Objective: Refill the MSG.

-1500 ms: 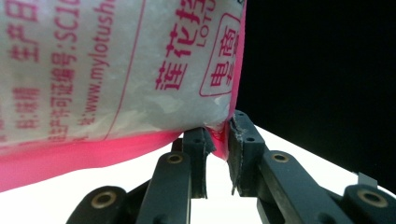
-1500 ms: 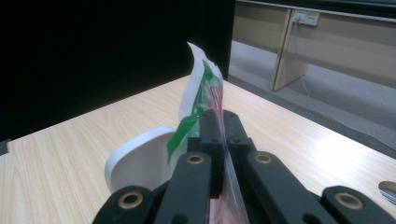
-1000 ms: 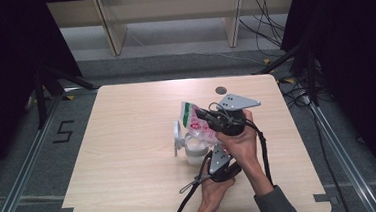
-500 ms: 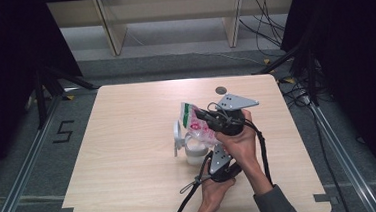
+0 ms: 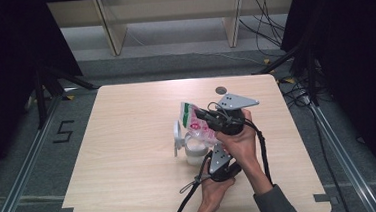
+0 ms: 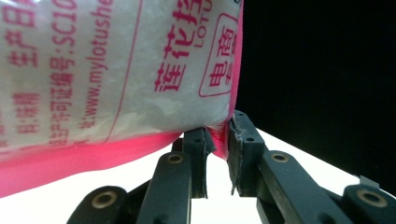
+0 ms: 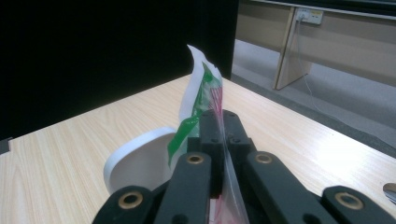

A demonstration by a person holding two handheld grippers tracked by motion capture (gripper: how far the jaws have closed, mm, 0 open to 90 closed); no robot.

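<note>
Pouring from a printed bag (image 5: 196, 124) into a white container (image 5: 195, 150) near the middle of the worktop (image 5: 129, 155). Left hand-held gripper (image 6: 216, 140) clamped on the bag's pink bottom corner; right hand-held gripper (image 7: 218, 122) clenched flat on the green top edge. Best done by keeping both pinches firm, raising the bottom corner slowly, holding the mouth right over the container beside its hinged lid (image 7: 135, 161). Plenty of bare wood to the left; right edge and near edge closer. Small dark disc (image 5: 220, 90) lying beyond, apart.

Overhead view; two close tongs-mounted cameras
</note>
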